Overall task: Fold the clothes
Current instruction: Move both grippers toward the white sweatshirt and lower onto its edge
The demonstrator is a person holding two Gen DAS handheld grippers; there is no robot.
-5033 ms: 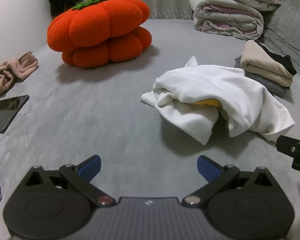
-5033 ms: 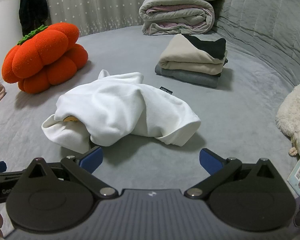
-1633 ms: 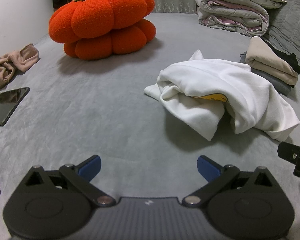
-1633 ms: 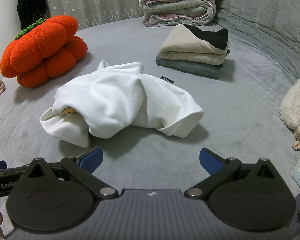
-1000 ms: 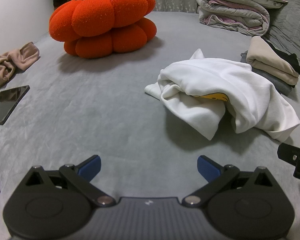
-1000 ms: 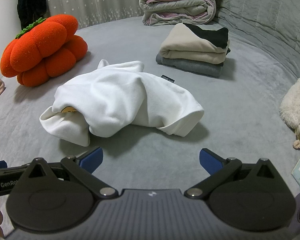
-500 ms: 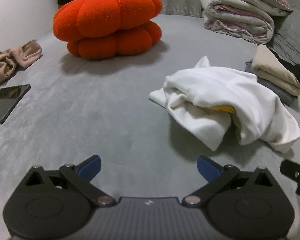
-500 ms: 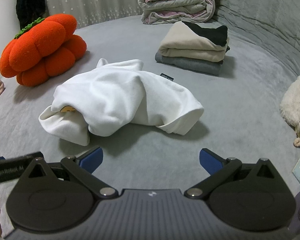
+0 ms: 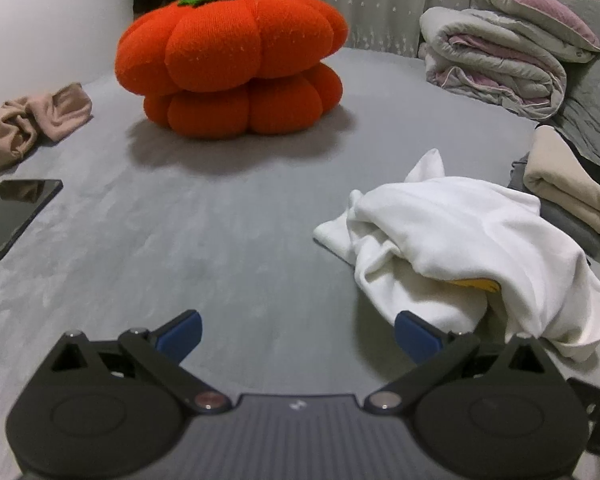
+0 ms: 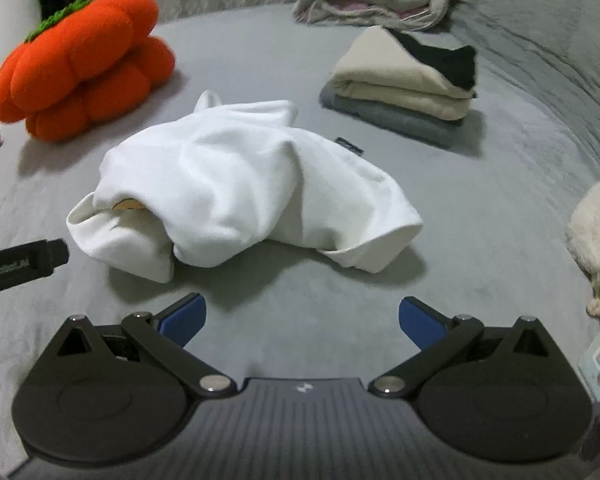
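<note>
Between the blue fingertips of the right gripper (image 10: 302, 320) only bare grey bed cover (image 10: 300, 308) shows; the jaws stand wide apart and hold nothing. The left gripper (image 9: 298, 332) is likewise spread and empty, its right-hand fingertip (image 9: 416, 336) lying just beside, and possibly in front of, the near fold of the garment.

Just ahead of both tools lies the task's thing, a crumpled white sweatshirt (image 10: 240, 184), heaped in overlapping layers on the cover. A yellow patch (image 9: 476, 283) shows under the upper fold, seemingly a print. A small dark label (image 10: 349, 146) rests at the far edge.

Farther out: a folded stack of clothes (image 10: 408, 84) beyond the heap to the right, an orange pumpkin cushion (image 9: 228, 60) to the left, a rolled quilt (image 9: 496, 64) at the back, a dark phone (image 9: 16, 212) and a beige cloth (image 9: 32, 120) at the left margin, and a pale plush toy (image 10: 596, 240) at the right.

Risks, as judged from this layout:
- Pinching the heap where layers overlap would likely catch several plies at once, so the garment lifts as a bundle rather than opening flat.
- Neither hem nor shoulder seam can be identified with certainty; grips at mismatched points would twist the cloth.
- Soft fabric and a soft cover may cause a fingertip to snag the cover itself.
- Spreading toward the right could disturb the finished stack, which sits near.
</note>
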